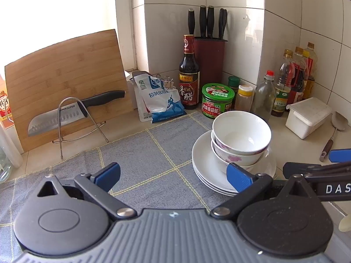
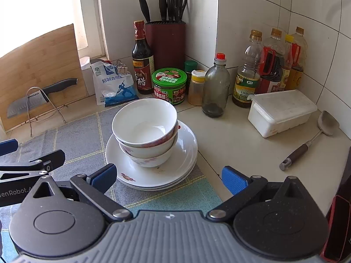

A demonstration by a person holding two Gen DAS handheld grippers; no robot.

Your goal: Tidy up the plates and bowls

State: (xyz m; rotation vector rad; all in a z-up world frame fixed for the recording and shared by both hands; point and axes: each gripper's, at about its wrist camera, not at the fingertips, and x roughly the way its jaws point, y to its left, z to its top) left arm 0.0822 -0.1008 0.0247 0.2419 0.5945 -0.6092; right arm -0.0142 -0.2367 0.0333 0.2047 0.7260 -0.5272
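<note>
Three nested white bowls (image 1: pixel 240 139) with pink flowers stand on a stack of white plates (image 1: pixel 204 166), which rests on the right side of a grey checked cloth (image 1: pixel 140 157). The bowls (image 2: pixel 144 129) and plates (image 2: pixel 179 164) also show in the right wrist view. My left gripper (image 1: pixel 173 175) is open and empty, low over the cloth, its right finger just in front of the plates. My right gripper (image 2: pixel 170 178) is open and empty, just in front of the plate stack.
Behind the stack stand a vinegar bottle (image 1: pixel 189 74), a green-lidded jar (image 1: pixel 217 100), a salt bag (image 1: pixel 158 97), a knife block (image 1: pixel 209 57) and oil bottles (image 2: pixel 269 65). A white lidded box (image 2: pixel 280 111) and a ladle (image 2: pixel 311 138) lie right. A cutting board with a knife (image 1: pixel 65 114) leans left.
</note>
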